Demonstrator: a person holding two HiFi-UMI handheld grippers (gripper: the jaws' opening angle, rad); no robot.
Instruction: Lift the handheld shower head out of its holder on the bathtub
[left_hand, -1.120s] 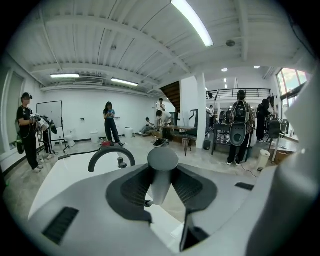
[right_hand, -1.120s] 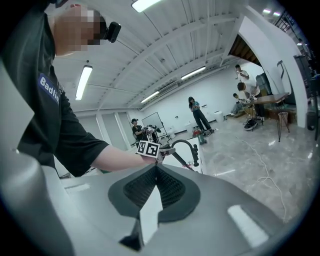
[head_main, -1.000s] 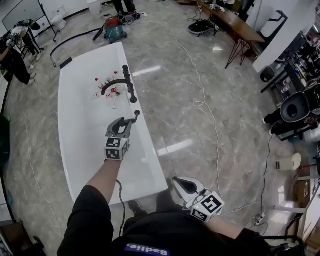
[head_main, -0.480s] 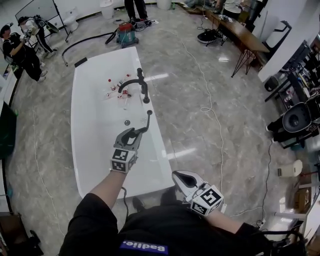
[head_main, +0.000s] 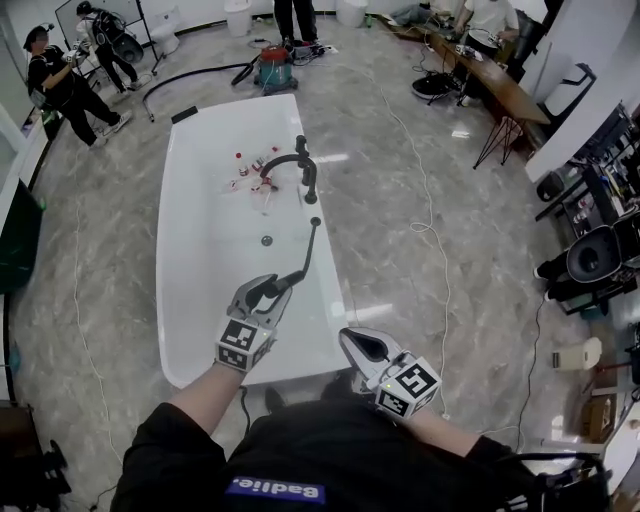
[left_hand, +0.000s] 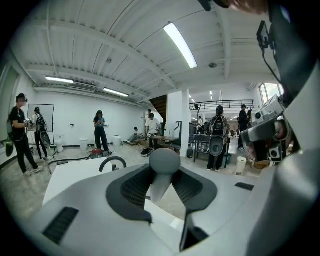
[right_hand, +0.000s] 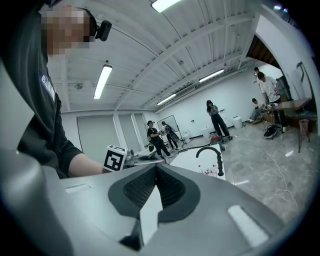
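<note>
The black handheld shower head (head_main: 309, 248) is a thin wand that slants up over the right rim of the white bathtub (head_main: 172, 250). My left gripper (head_main: 275, 288) is shut on its lower end. In the left gripper view its rounded grey end (left_hand: 164, 164) sits pinched between the dark pads of the left gripper (left_hand: 161, 187). The black arched faucet (head_main: 303, 165) stands farther along the same rim, apart from the wand. My right gripper (head_main: 357, 345) hangs beside the tub's near corner. Its jaws are shut with nothing in them, as the right gripper view also shows of the right gripper (right_hand: 155, 187).
Small bottles (head_main: 255, 170) lie in the tub near the faucet, with the drain (head_main: 266, 240) below them. A red vacuum (head_main: 275, 68) and its hose sit beyond the tub. People (head_main: 60, 85) stand at the far left, a desk (head_main: 490, 70) at the far right. A white cable (head_main: 430, 230) trails across the marble floor.
My left gripper has drawn back toward me and upward with the shower head in it, away from the spot on the rim near the faucet. The right gripper rose slightly.
</note>
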